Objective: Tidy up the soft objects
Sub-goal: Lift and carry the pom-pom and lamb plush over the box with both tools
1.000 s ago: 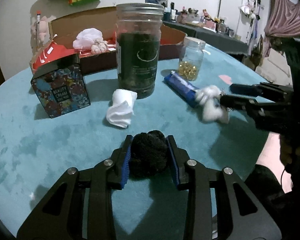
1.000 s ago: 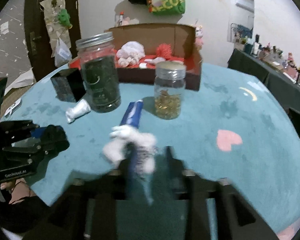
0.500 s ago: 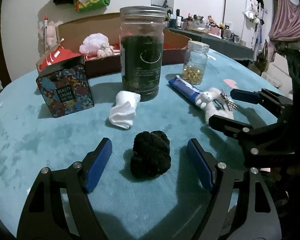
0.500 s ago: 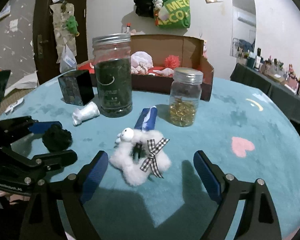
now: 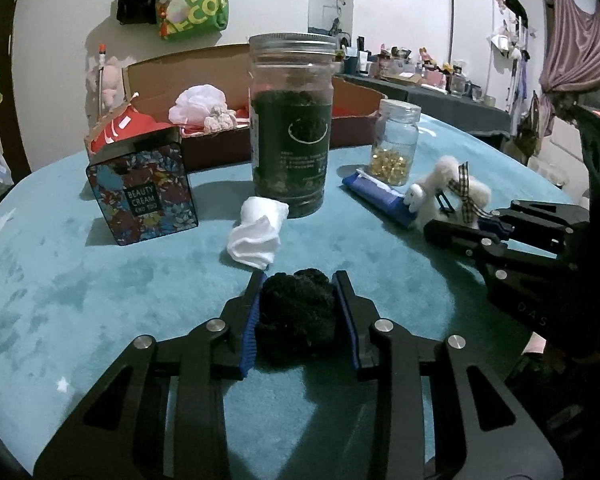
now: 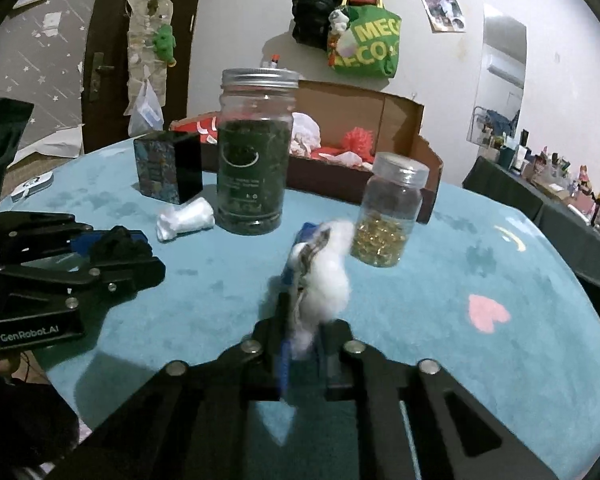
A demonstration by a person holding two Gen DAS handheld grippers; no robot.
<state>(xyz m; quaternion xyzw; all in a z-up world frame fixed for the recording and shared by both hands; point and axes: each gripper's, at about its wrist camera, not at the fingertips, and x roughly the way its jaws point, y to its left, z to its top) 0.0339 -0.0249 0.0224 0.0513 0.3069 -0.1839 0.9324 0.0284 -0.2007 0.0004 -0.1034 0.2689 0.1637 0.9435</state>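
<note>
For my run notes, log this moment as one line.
left tool: just closed on black pompom | right tool: just closed on white plush | box: not reached

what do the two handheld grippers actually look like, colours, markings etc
Both are matte black linkage frames with triangular cut-outs and silver round pivot bolts. Each finger carries a blue pad on its inner face. The left gripper shows white "GenRobot.AI" lettering on its body in the right wrist view. The right gripper has faint letters on its housing, too dim to read.

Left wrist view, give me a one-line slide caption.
Left claw shut on a black pom-pom while the right claw clamps a white plush toy on the teal table.
</note>
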